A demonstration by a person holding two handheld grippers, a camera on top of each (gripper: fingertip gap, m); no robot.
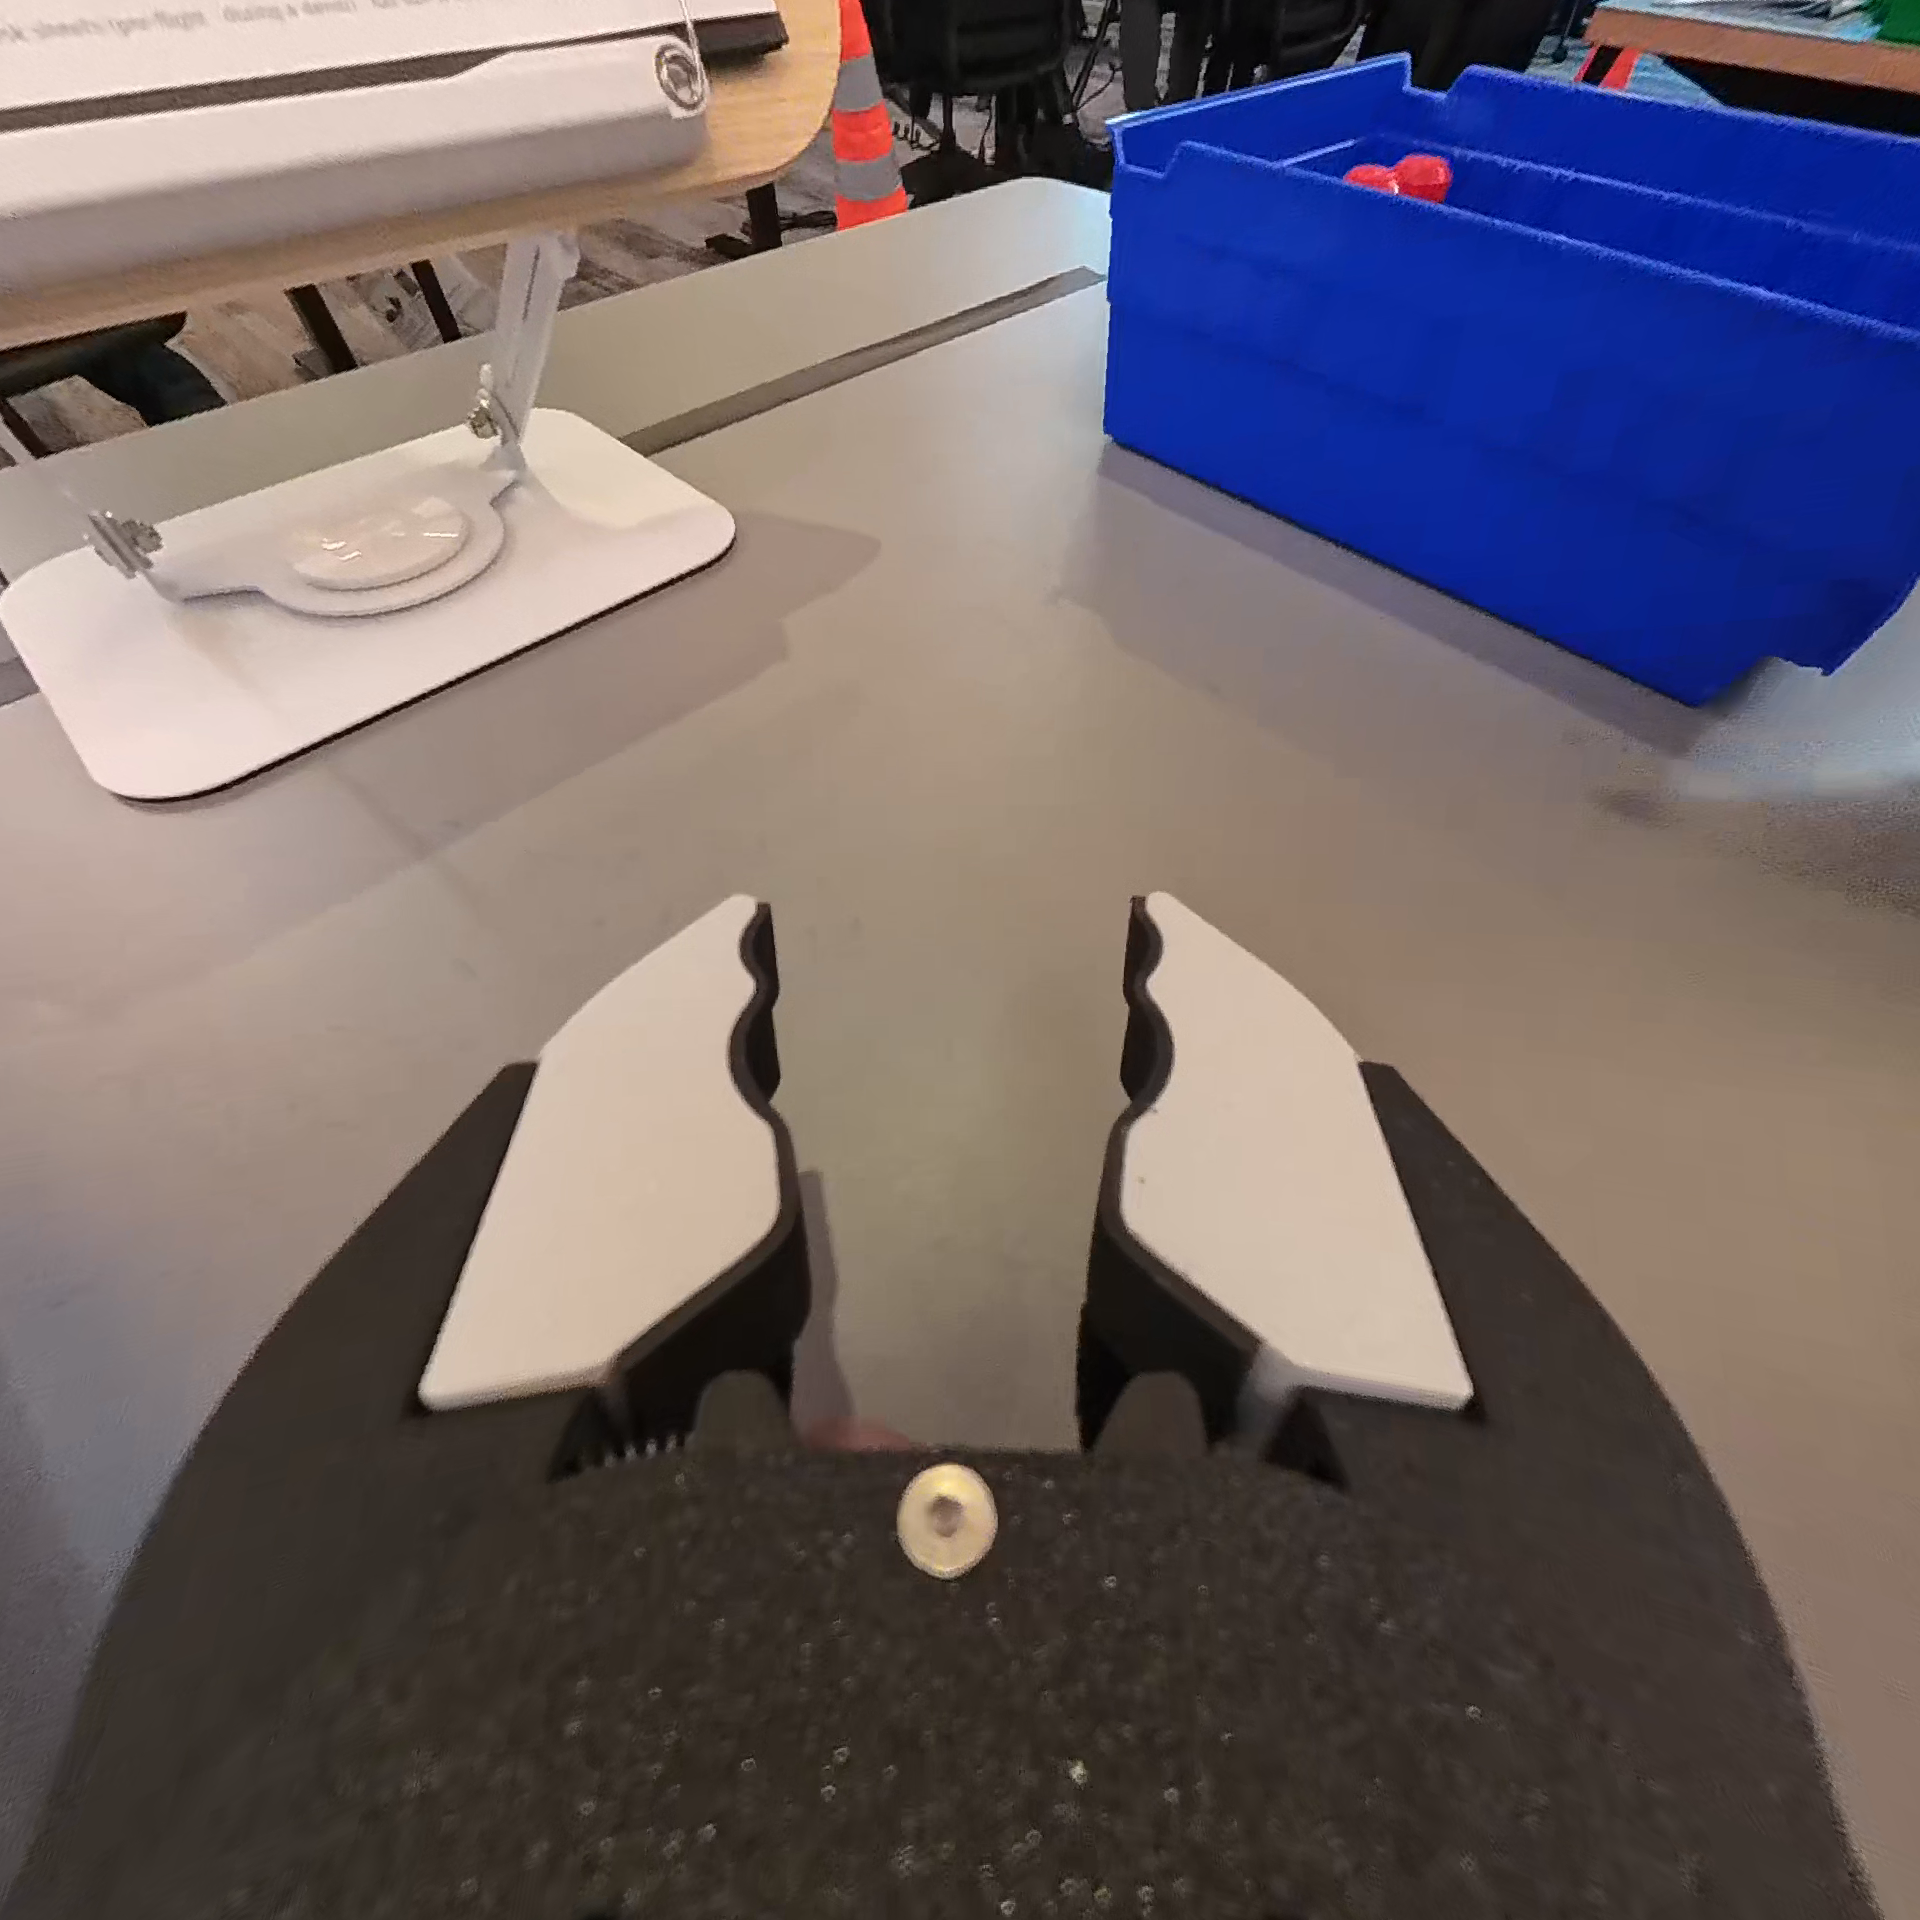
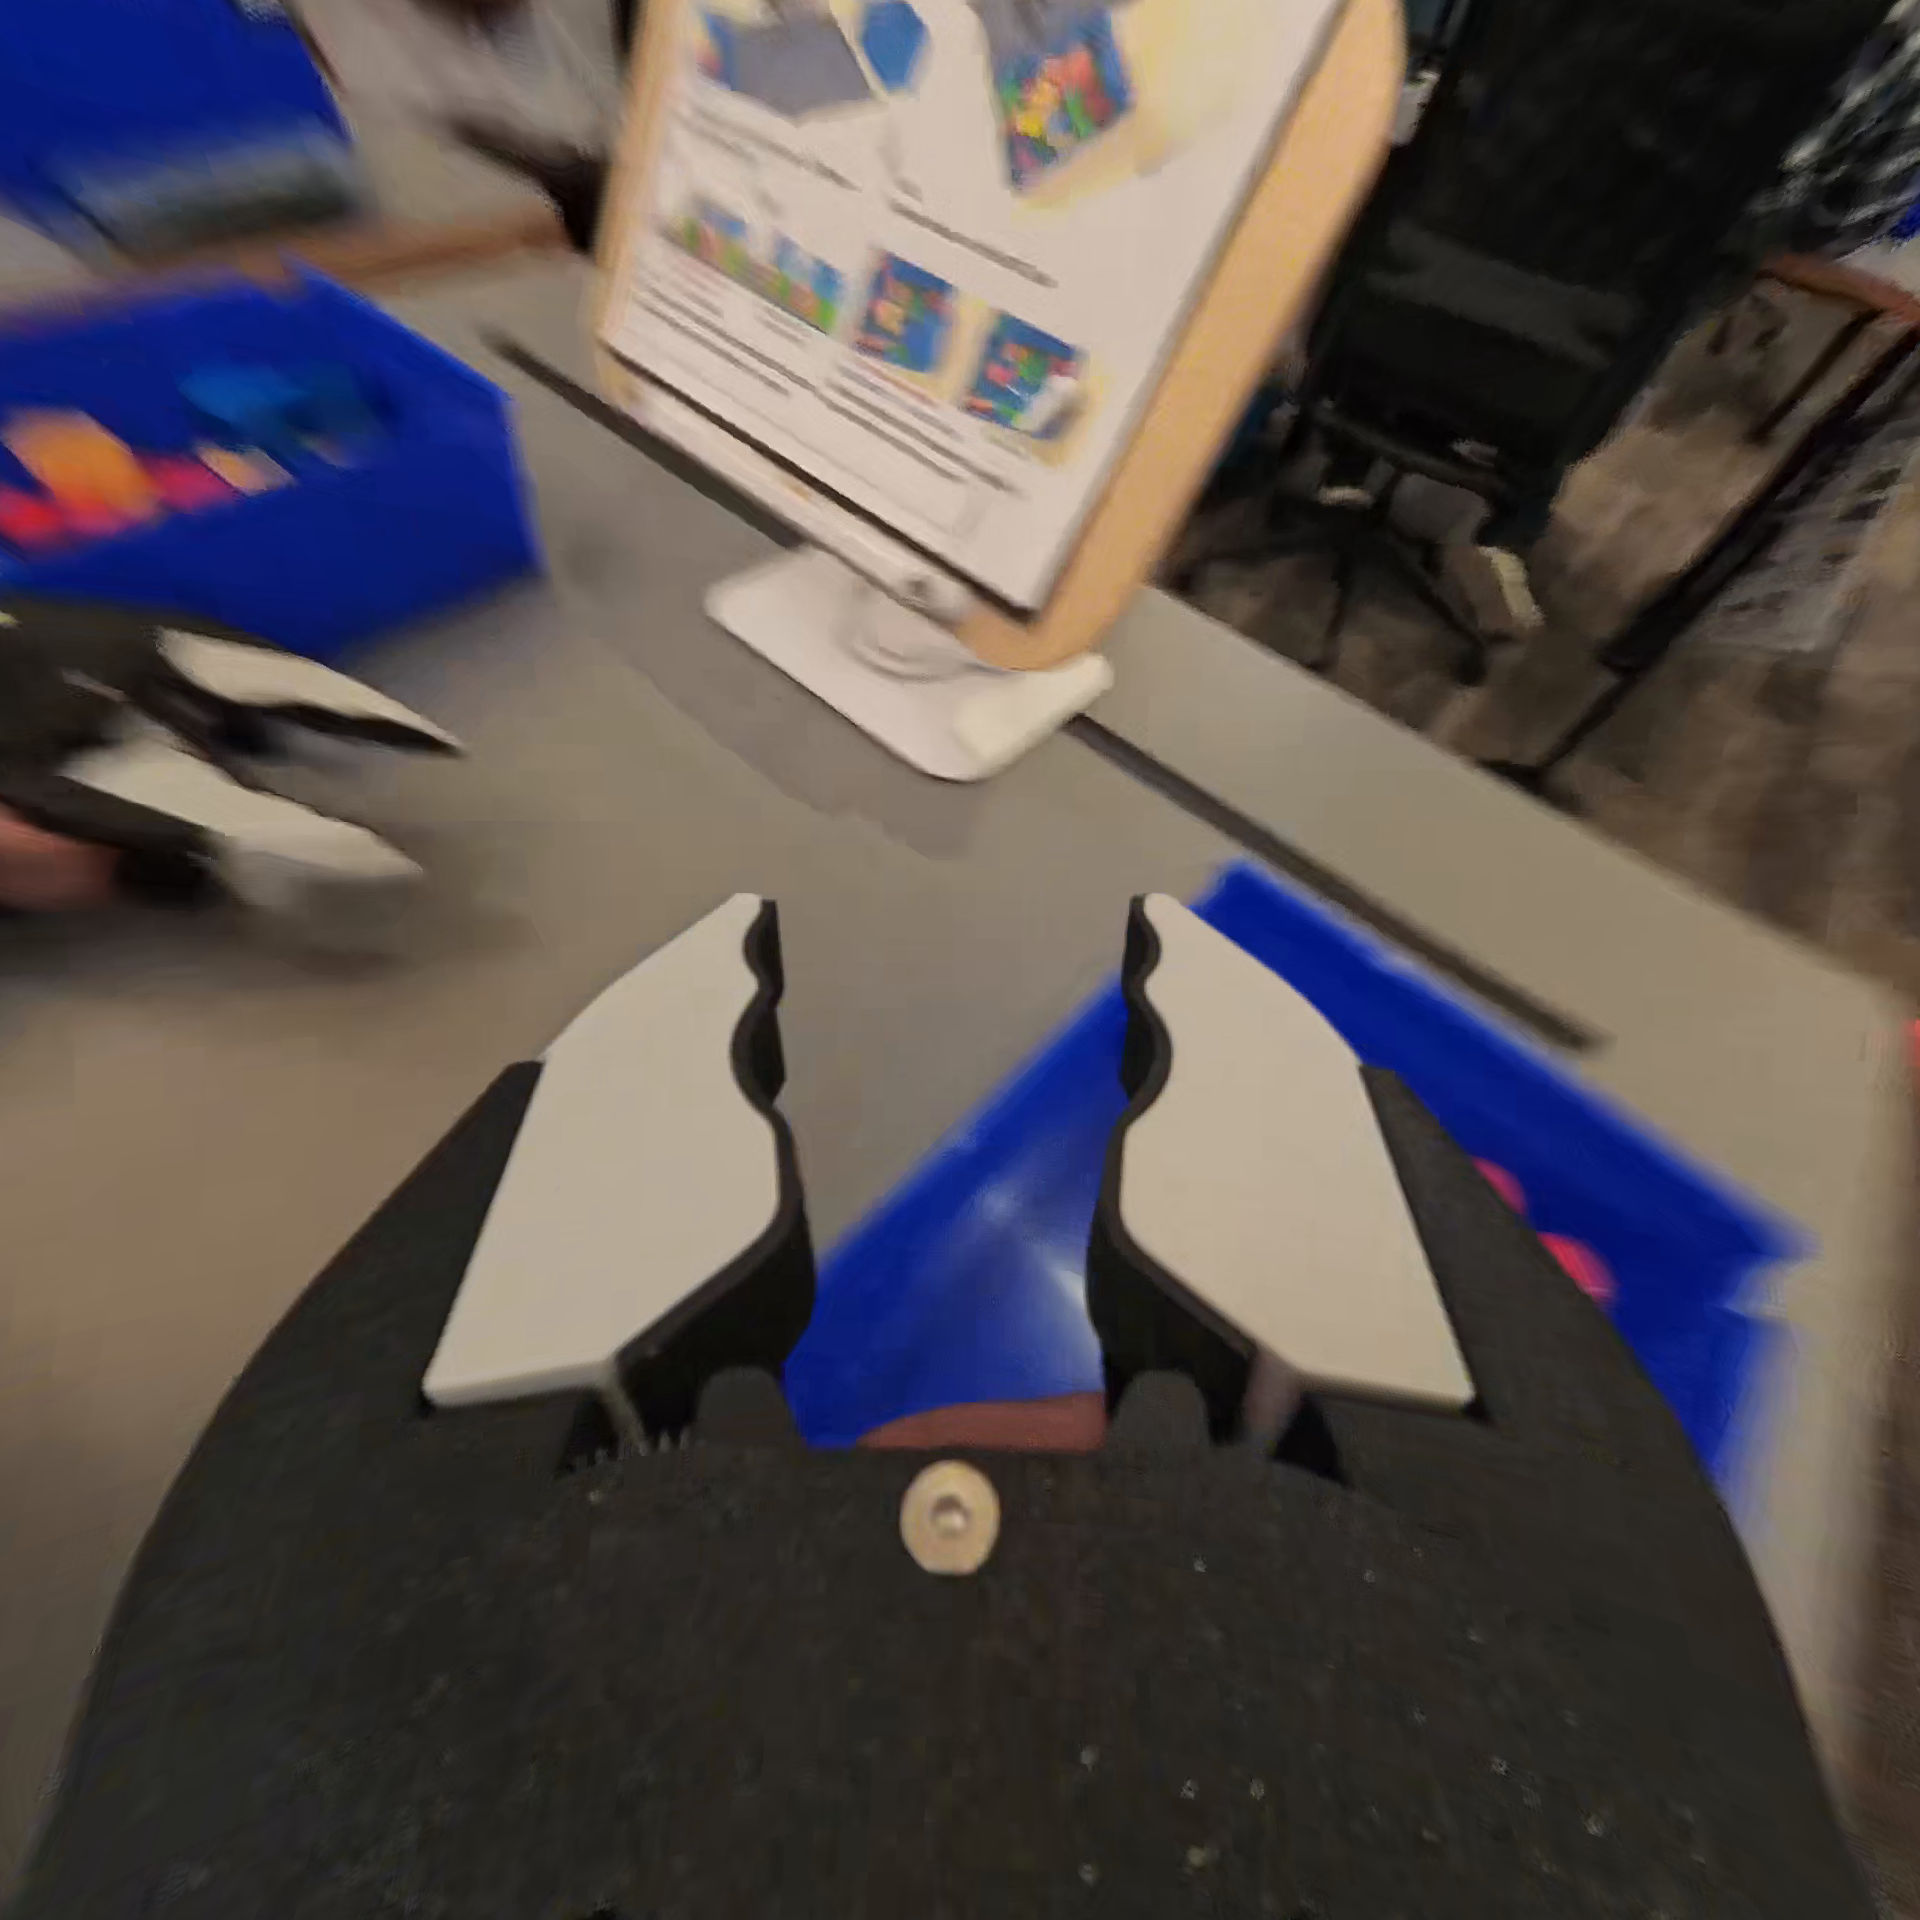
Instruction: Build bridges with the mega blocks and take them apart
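In the left wrist view, the left claw (image 1: 951,914) fills the lower half of the frame, its white-faced fingers (image 1: 634,1143) spread apart with nothing between them, over the bare grey counter (image 1: 935,727). At upper right sits a blue plastic bin (image 1: 1507,416) resting on the counter; inside it, near its top edge, a red mega block (image 1: 1403,179) shows. At upper left stands a white flat-based stand (image 1: 364,613) holding a wooden-edged instruction board (image 1: 343,114). An orange traffic cone (image 1: 864,125) stands beyond the counter at top centre.

The right wrist view is motion-blurred. The right claw (image 2: 951,914) takes up the lower half, fingers apart and empty. Under it, at lower right, lies a second blue plastic bin (image 2: 987,1247) with pink-red blocks (image 2: 1558,1247) just visible past the right finger. At left centre the left claw (image 2: 416,800) appears, fingers apart. Behind it, at upper left, the blue plastic bin (image 2: 364,540) holds a smear of multicoloured blocks (image 2: 125,478). The instruction board (image 2: 935,260) stands at top centre on its white stand (image 2: 935,696).
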